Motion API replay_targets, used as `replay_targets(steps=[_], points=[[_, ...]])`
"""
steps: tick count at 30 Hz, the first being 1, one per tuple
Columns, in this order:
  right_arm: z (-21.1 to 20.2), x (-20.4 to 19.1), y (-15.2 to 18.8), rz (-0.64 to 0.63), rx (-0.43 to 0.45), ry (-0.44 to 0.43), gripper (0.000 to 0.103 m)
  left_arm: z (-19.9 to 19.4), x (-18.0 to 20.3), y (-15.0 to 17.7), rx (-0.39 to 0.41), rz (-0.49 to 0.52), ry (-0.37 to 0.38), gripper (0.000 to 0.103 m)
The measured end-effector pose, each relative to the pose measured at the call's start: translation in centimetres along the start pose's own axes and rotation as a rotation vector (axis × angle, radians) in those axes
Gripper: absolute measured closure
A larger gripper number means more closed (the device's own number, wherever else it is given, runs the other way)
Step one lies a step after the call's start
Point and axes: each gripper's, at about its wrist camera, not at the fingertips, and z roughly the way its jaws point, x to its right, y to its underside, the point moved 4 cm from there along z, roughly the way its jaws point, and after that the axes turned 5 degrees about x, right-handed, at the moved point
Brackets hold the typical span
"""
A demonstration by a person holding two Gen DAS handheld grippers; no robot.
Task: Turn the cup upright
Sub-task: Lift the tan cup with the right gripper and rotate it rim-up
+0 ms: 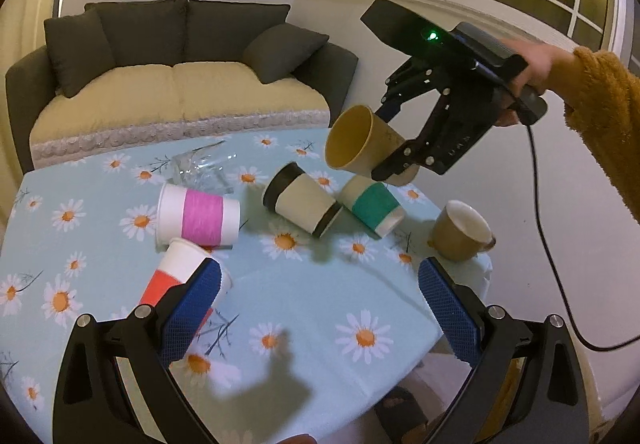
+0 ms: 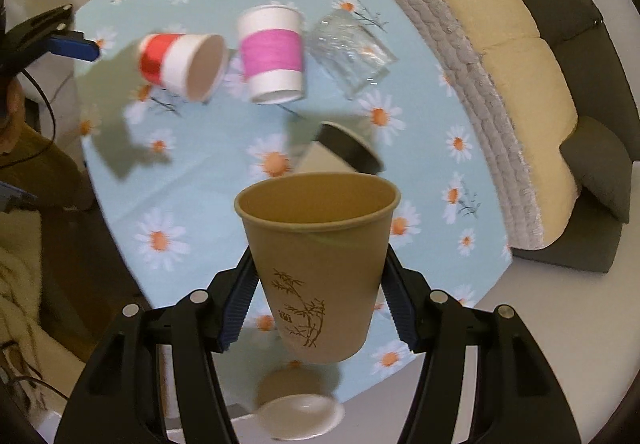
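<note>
My right gripper (image 2: 318,284) is shut on a tan paper cup (image 2: 316,256) with a bamboo print and holds it in the air above the table's right side, mouth tilted away from the gripper. The same cup (image 1: 362,141) shows in the left wrist view, held by the right gripper (image 1: 394,147). My left gripper (image 1: 320,304) is open and empty over the near part of the table. A red-and-white cup (image 1: 176,276) lies on its side just beside the left finger.
A round table with a daisy cloth (image 1: 300,308) holds a pink-banded cup (image 1: 198,215), a black-banded cup (image 1: 302,203) and a green-banded cup (image 1: 372,205), all on their sides, a clear glass (image 1: 200,165) and a brown cup (image 1: 460,230) at the right edge. A sofa (image 1: 176,83) stands behind.
</note>
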Motion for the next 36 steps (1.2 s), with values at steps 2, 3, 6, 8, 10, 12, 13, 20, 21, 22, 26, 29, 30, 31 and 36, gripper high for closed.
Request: replay_targets(steps=[2, 3, 6, 8, 10, 12, 13, 20, 21, 22, 26, 29, 30, 31, 36], points=[[0.0, -1.4, 0.0, 0.043, 0.017, -0.038, 0.043, -0.7, 0.5, 0.3, -0.012, 0.016, -0.002, 0.007], [0.0, -2.2, -0.1, 0.095, 0.037, -0.082, 0.043, -1.0, 0.7, 0.5, -0.013, 0.02, 0.0, 0.007], [0.4, -3.4, -0.4, 0.225, 0.079, -0.144, 0.043, -2.0, 1.0, 1.2, -0.024, 0.026, -0.002, 0.007], [0.9, -3.9, -0.4, 0.353, 0.1, -0.201, 0.043, -2.7, 0.9, 1.8, -0.037, 0.022, -0.003, 0.007], [1.5, -4.6, -0.3, 0.487, 0.132, -0.271, 0.043, -3.1, 0.8, 2.5, -0.069, 0.025, -0.021, 0.007], [2.1, -5.6, -0.1, 0.582, 0.171, -0.325, 0.043, -3.4, 0.8, 3.0, -0.09, 0.032, -0.033, 0.007], [2.6, -5.9, 0.1, 0.647, 0.188, -0.363, 0.043, -3.6, 0.8, 3.4, -0.097, 0.032, -0.031, 0.007], [5.7, -6.9, 2.1, 0.957, 0.255, -0.444, 0.043, -3.8, -0.5, 5.0, -0.159, -0.053, -0.034, 0.007], [6.1, -7.2, 2.1, 0.966, 0.266, -0.471, 0.043, -3.7, -0.8, 5.2, -0.167, -0.071, -0.027, 0.007], [6.5, -7.3, 2.2, 0.973, 0.268, -0.482, 0.043, -3.5, -0.9, 5.2, -0.173, -0.082, -0.023, 0.007], [7.8, -8.0, 2.5, 1.006, 0.258, -0.498, 0.043, -2.2, -0.8, 5.9, -0.202, -0.128, 0.029, 0.007], [8.9, -8.6, 3.3, 1.042, 0.262, -0.526, 0.042, -1.2, -0.5, 6.3, -0.223, -0.121, 0.03, 0.007], [9.1, -8.5, 3.3, 1.061, 0.264, -0.526, 0.042, -0.8, -0.3, 6.5, -0.233, -0.112, 0.028, 0.007], [9.4, -8.5, 3.4, 1.072, 0.263, -0.529, 0.042, -0.6, -0.1, 6.9, -0.245, -0.106, 0.032, 0.007], [10.9, -9.5, 3.0, 1.04, 0.222, -0.553, 0.042, 0.5, -0.3, 8.0, -0.286, -0.1, 0.011, 0.007]])
